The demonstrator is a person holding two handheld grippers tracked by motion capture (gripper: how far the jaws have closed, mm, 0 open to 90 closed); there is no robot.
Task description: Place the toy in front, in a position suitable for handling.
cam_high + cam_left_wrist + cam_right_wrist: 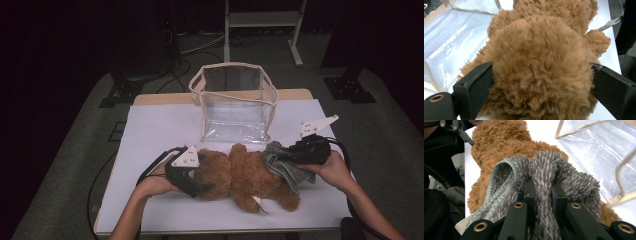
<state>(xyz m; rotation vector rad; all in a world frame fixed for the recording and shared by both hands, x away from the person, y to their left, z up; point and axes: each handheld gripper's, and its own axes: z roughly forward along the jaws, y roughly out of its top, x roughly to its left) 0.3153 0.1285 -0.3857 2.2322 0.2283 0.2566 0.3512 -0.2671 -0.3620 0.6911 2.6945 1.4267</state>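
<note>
A brown teddy bear [245,175] lies across the front of the white table [150,130], head to the left. My left gripper [204,175] stands open with its jaws on either side of the bear's head [539,62]; the fur brushes both black fingers [476,85]. My right gripper [278,156] is shut on a grey fuzzy cloth [287,172], which it holds over the bear's legs. In the right gripper view the cloth [544,167] bunches up between the fingertips [543,184], with the bear [499,140] beyond it.
A clear plastic bag [235,105] with beige trim stands open-topped behind the bear at the middle of the table. It lies close to the bear in both gripper views [449,42] [599,152]. Cables trail from both grippers off the table's edges.
</note>
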